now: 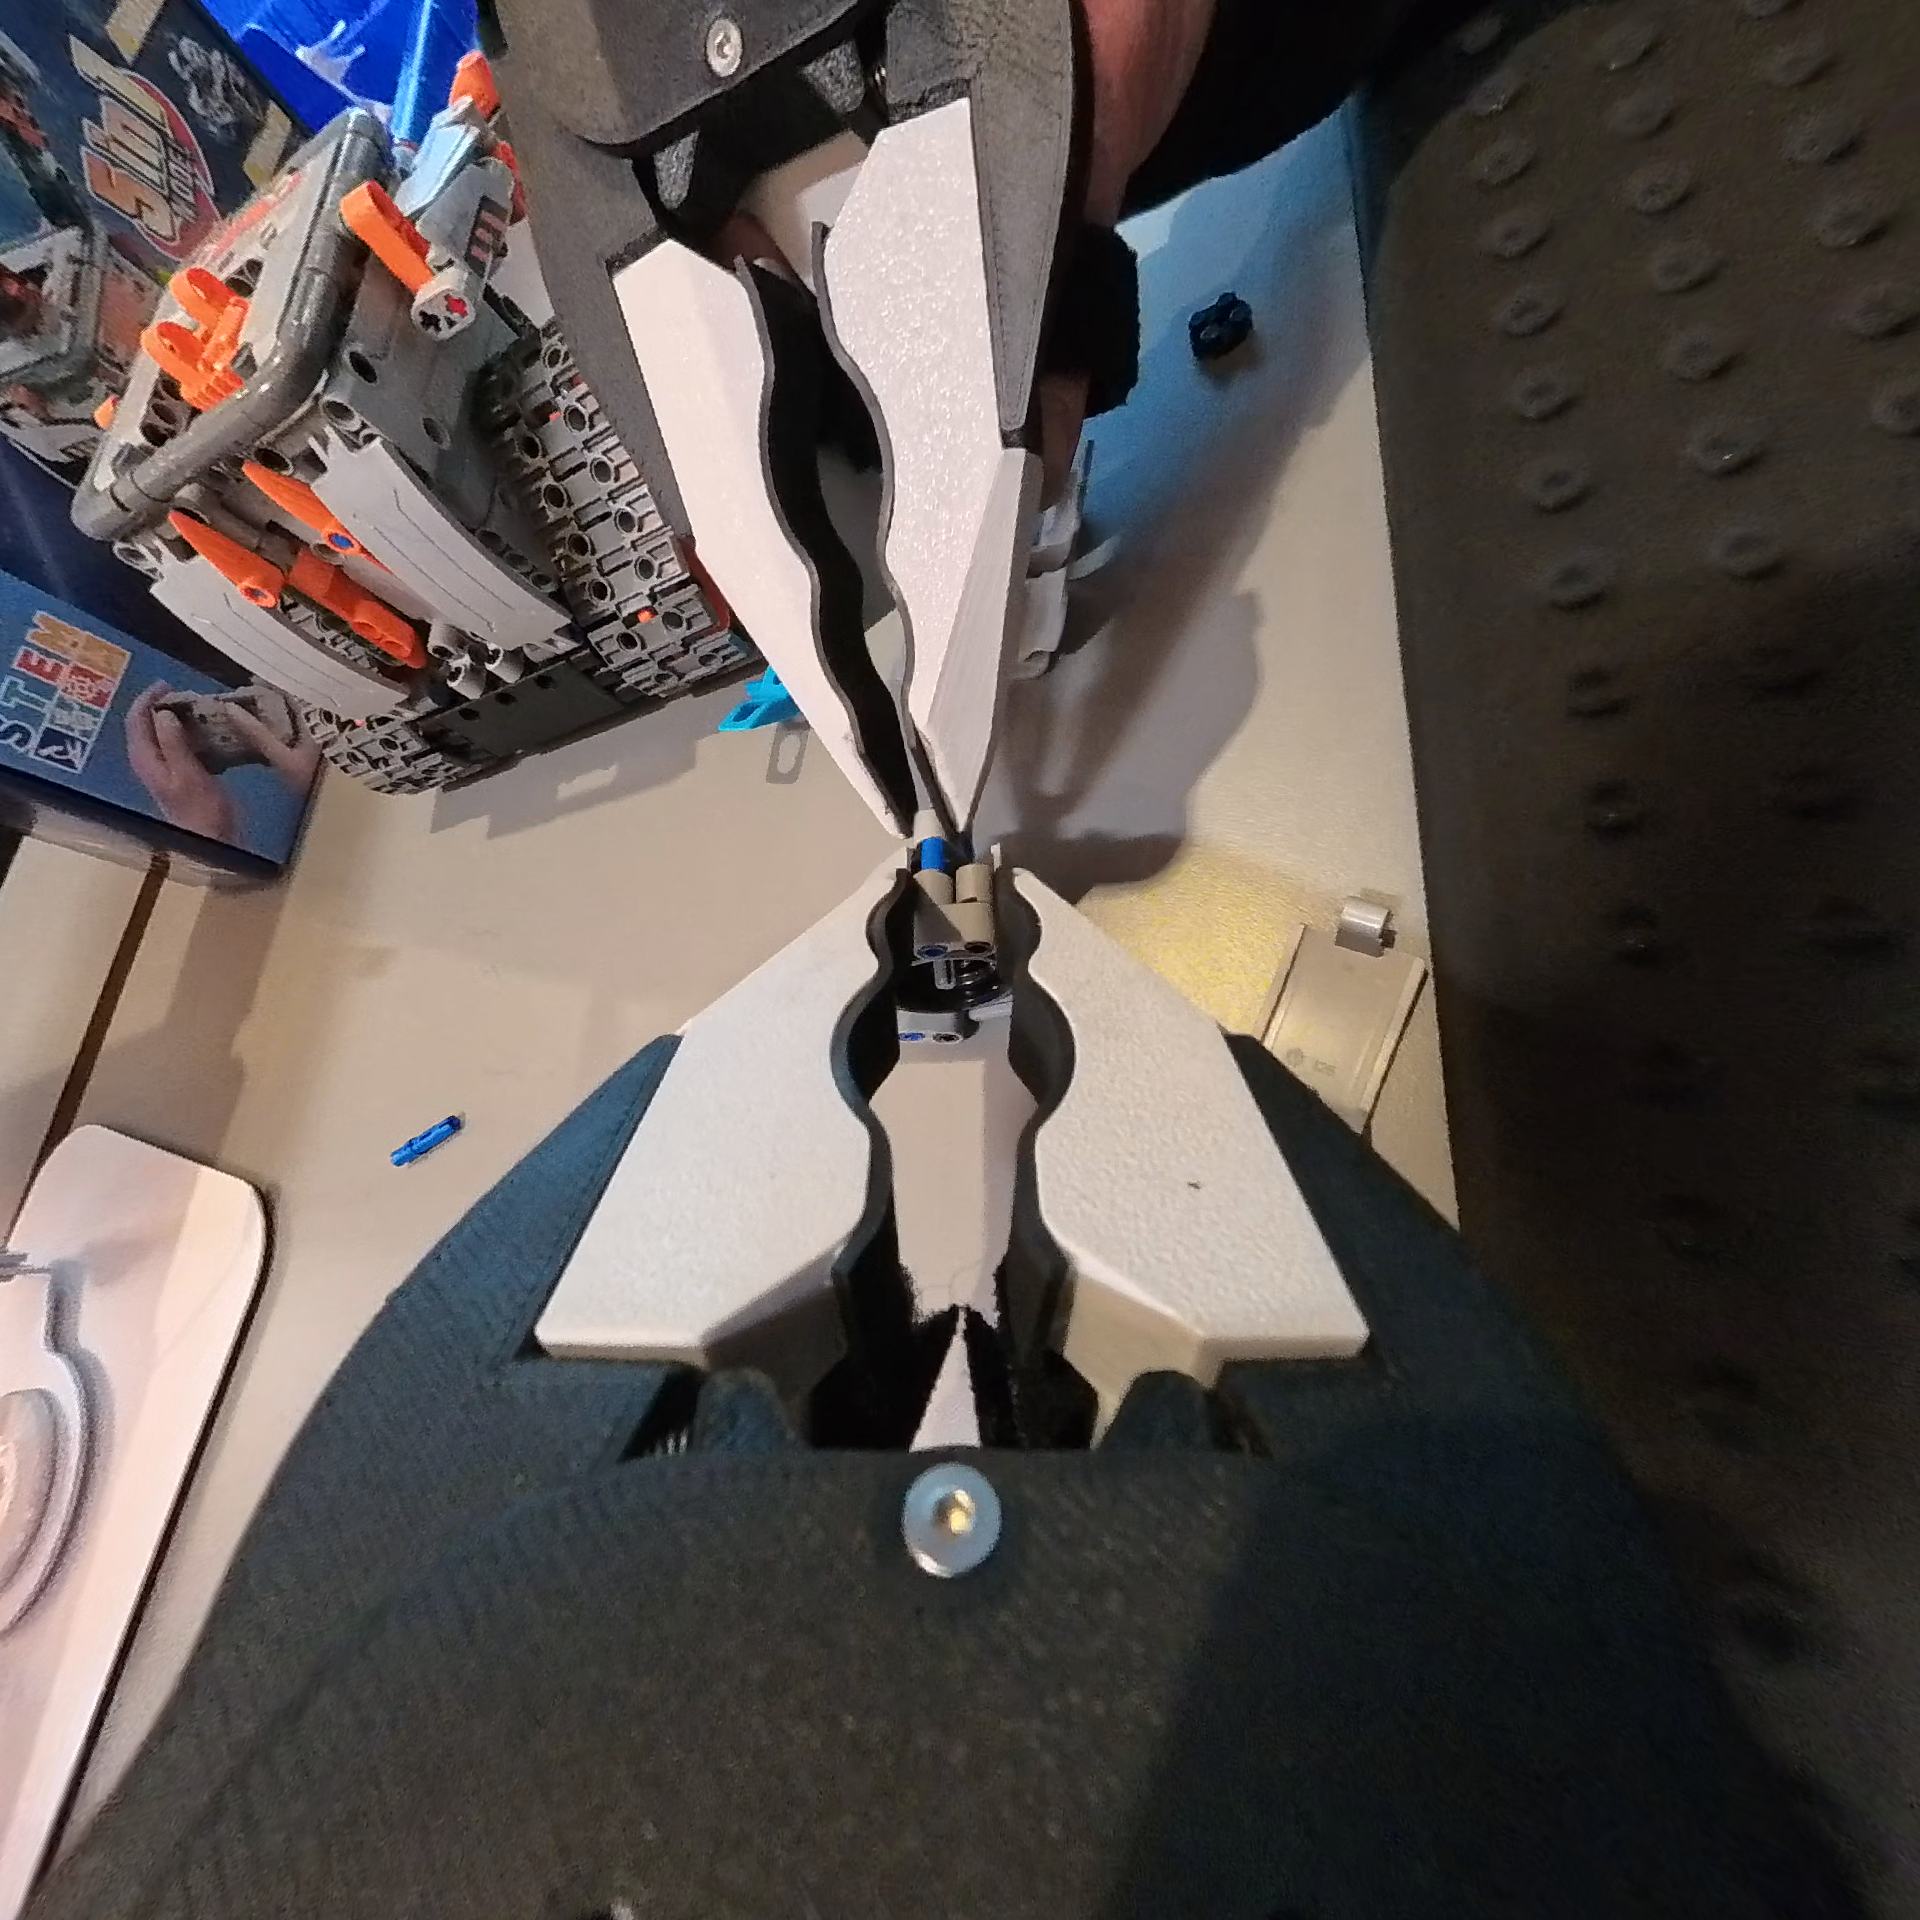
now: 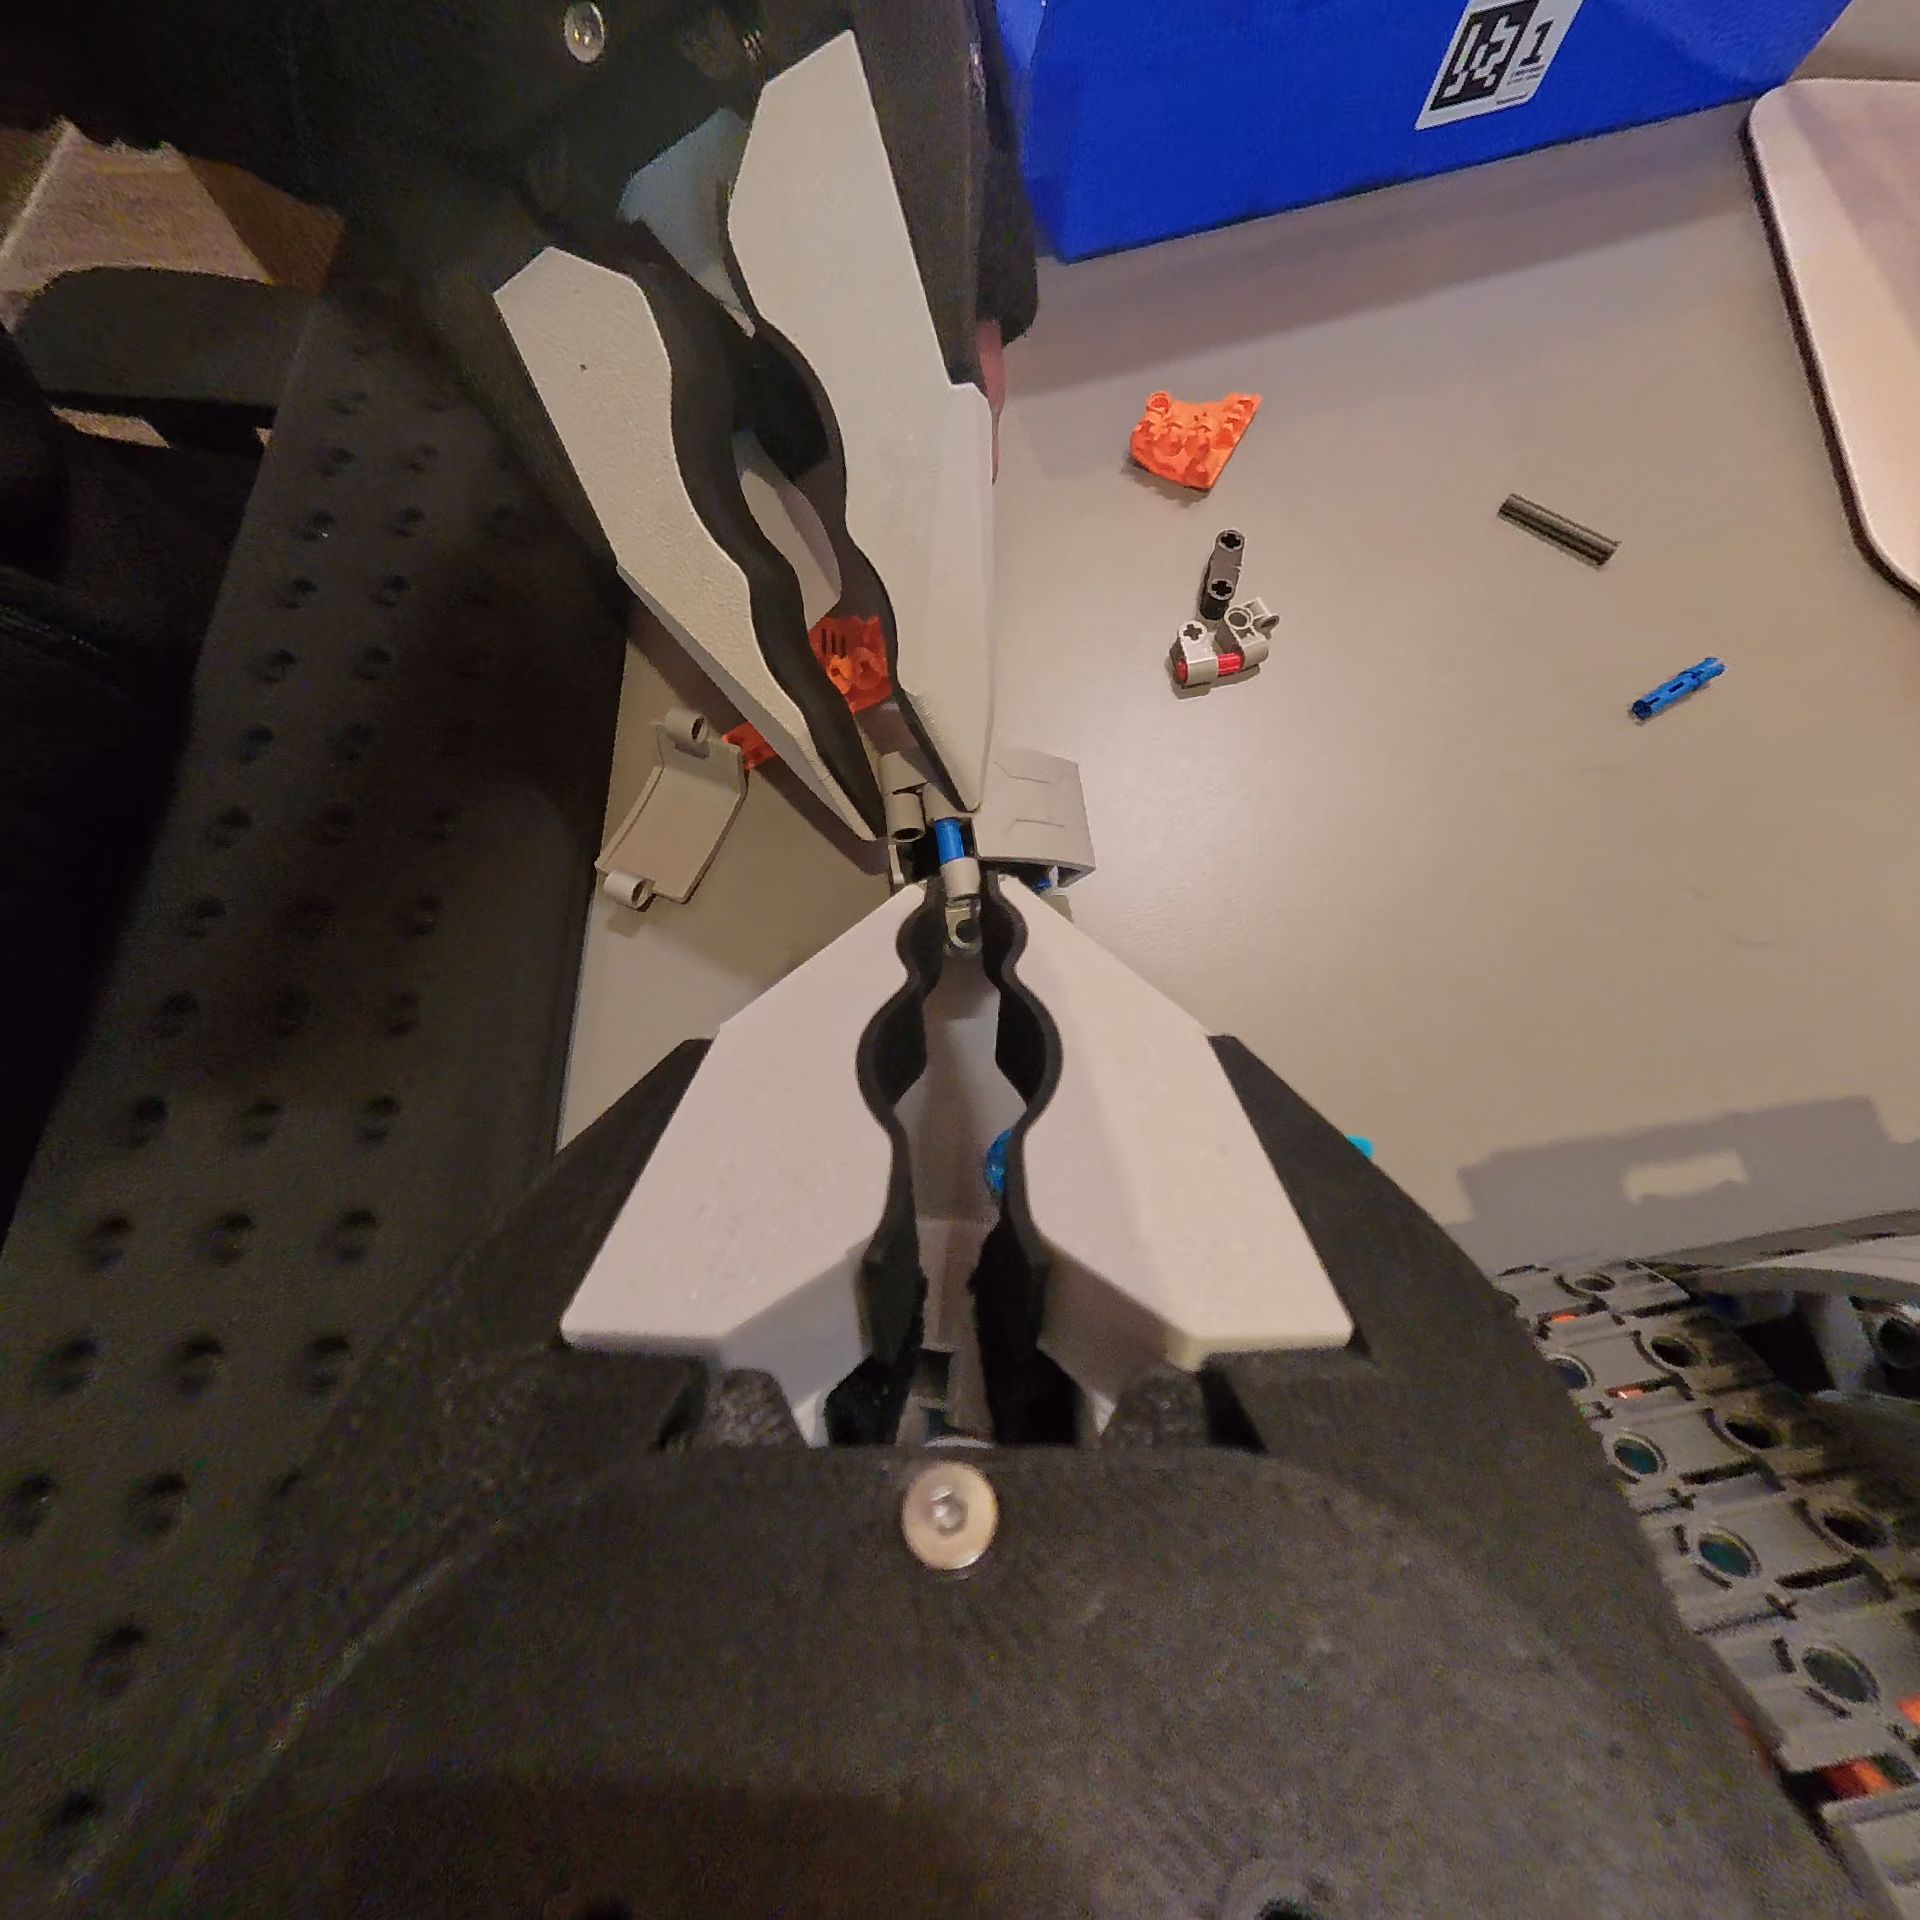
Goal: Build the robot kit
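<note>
Two grippers meet tip to tip over the beige table, both pinched on small brick parts.

The left gripper (image 1: pixel 951 914) is narrowed around a small grey-and-black brick assembly (image 1: pixel 951 971) with a blue pin (image 1: pixel 932 854) at its top; the right gripper (image 2: pixel 961 920) closes its tips on a small grey connector (image 2: pixel 961 914) at that pin's end, above the table's near edge. A tracked grey-and-orange model (image 1: pixel 416 499) sits behind, towards the far left corner. Loose on the table: an orange piece (image 2: pixel 1195 436), a black axle (image 2: pixel 1558 530), a blue peg (image 2: pixel 1675 688) and a grey curved panel (image 2: pixel 675 821). A blue box (image 2: pixel 1299 135) stands at the far edge.
</note>
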